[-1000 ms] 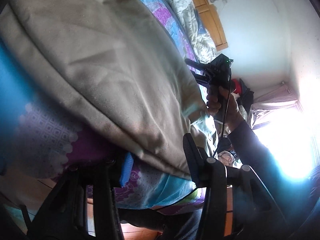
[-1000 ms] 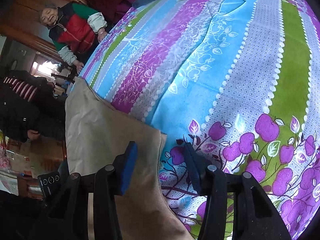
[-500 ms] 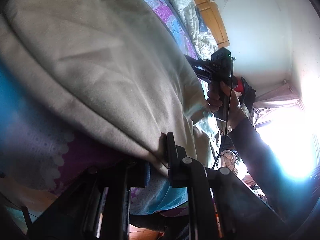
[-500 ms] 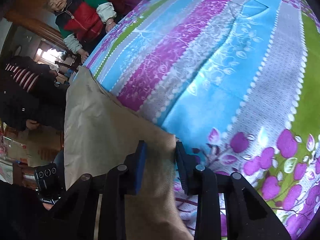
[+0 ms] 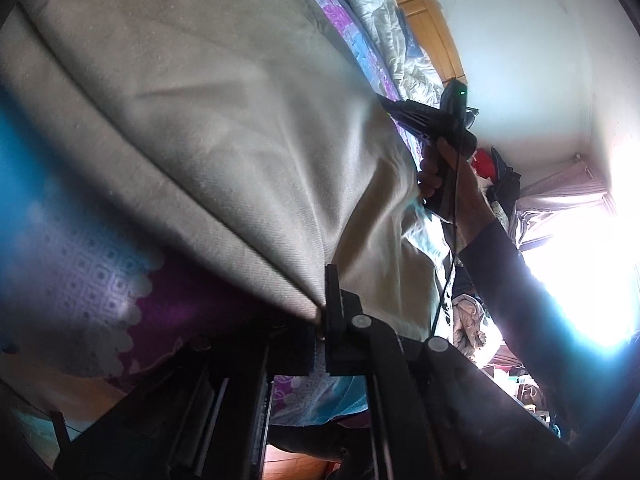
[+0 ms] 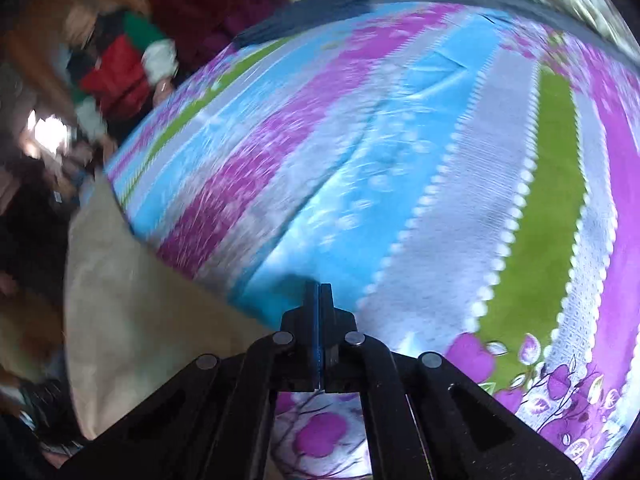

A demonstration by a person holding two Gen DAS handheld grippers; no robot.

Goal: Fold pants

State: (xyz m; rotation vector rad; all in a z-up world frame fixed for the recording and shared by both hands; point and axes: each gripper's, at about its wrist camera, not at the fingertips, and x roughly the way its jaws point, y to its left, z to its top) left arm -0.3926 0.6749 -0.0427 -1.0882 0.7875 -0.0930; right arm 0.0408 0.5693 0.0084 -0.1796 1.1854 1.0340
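Beige pants (image 5: 208, 120) lie on a striped floral bedsheet (image 6: 440, 184) and fill most of the left wrist view. My left gripper (image 5: 322, 312) is shut on their near folded edge, and the cloth rises in a taut ridge from the jaws. In the right wrist view the pants (image 6: 136, 312) spread out at the lower left, and one corner runs into my right gripper (image 6: 320, 292), which is shut on it. The left wrist view also shows the right gripper (image 5: 390, 106) at the pants' far edge, held by a hand (image 5: 452, 176) in a dark sleeve.
A blurred person in red and green (image 6: 120, 76) stands beyond the bed's far-left side. A dark blue garment (image 6: 304, 16) lies at the bed's far end. A grey quilt (image 5: 392, 40) and wooden headboard (image 5: 424, 20) are behind; a bright window (image 5: 580, 260) glares at right.
Both grippers went from open to shut, each closing on an edge of the pants. The right wrist view is now motion-blurred and has shifted across the bedsheet.
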